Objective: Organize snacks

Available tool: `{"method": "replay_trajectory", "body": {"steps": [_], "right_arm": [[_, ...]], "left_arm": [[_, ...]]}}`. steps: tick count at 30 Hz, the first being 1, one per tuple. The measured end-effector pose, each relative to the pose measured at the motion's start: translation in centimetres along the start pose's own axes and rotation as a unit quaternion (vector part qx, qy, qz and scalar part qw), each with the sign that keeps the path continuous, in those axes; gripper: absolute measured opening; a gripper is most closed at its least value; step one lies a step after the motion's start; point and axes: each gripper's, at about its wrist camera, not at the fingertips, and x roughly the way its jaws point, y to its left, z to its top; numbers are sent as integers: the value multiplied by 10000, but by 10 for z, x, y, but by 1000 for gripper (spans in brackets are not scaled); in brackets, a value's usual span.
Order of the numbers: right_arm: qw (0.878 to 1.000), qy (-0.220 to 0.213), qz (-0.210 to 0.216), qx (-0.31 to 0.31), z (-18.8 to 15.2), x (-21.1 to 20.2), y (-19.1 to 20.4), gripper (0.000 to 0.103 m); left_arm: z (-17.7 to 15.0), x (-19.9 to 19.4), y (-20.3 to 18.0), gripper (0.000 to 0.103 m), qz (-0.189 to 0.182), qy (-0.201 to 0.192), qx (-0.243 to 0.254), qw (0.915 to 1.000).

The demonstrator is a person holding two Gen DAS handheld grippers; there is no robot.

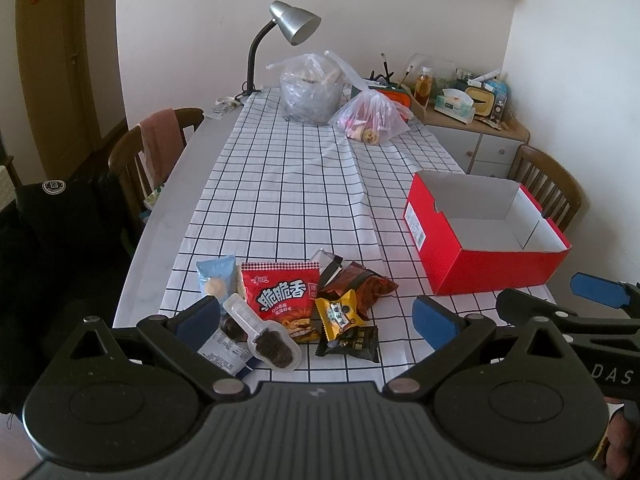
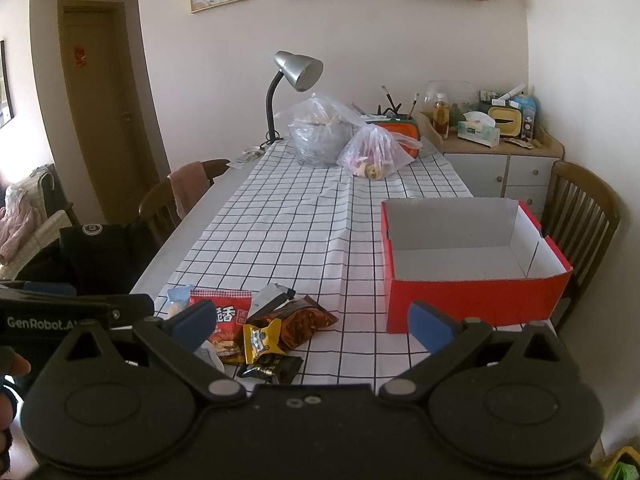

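A pile of snacks lies at the near end of the checked tablecloth: a red packet (image 1: 282, 294) (image 2: 226, 318), a yellow packet (image 1: 340, 312) (image 2: 260, 338), a brown bag (image 1: 360, 282) (image 2: 300, 320), a black packet (image 1: 350, 342) (image 2: 276, 368), a light-blue packet (image 1: 214, 276) and a clear pouch of dark fruit (image 1: 268, 342). An open red box (image 1: 486, 264) (image 2: 476, 292) with a white, empty inside stands to the right. My left gripper (image 1: 316, 318) hovers open just before the pile. My right gripper (image 2: 312, 324) is open too, between pile and box; it also shows as the right gripper (image 1: 600, 292) in the left view.
At the far end stand a silver desk lamp (image 1: 294, 24), a grey plastic bag (image 1: 310, 92) and a clear bag of items (image 1: 370, 118). Wooden chairs (image 1: 138, 160) (image 2: 580, 216) flank the table. A cabinet (image 2: 504, 160) with clutter is at the back right.
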Motion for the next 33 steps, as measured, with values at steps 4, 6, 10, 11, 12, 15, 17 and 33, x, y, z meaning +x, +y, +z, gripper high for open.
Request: {"method": "replay_trajectory", "body": {"steps": [4,6,10,11,12,15,17,33], "right_arm": [[10000,10,23,-40,2,1,1,102],[10000,17,35,-61,3,2,1,102],[9999,55,72,-84,4,6,3,103],[9999,68,82,-89,4,8,3,103],[9999,83,89,-96,4,9,4,103],[9996,155,183,-118,5,15,5,103],[9992,229,300,-157,6,20,7,103],[9931,774,811,-335,-5,74,17,98]], "left_arm": [[0,0,0,103,12,4,-10,10000],[1,-1,0,103,23,0,-21,10000],[2,-1,3,103,45,4,-53,10000],[2,0,3,103,51,6,-60,10000],[2,0,4,103,57,13,-68,10000],[2,3,6,103,81,44,-99,9999],[2,6,9,103,103,75,-127,9998],[-13,50,48,102,448,726,-665,9941]]}}
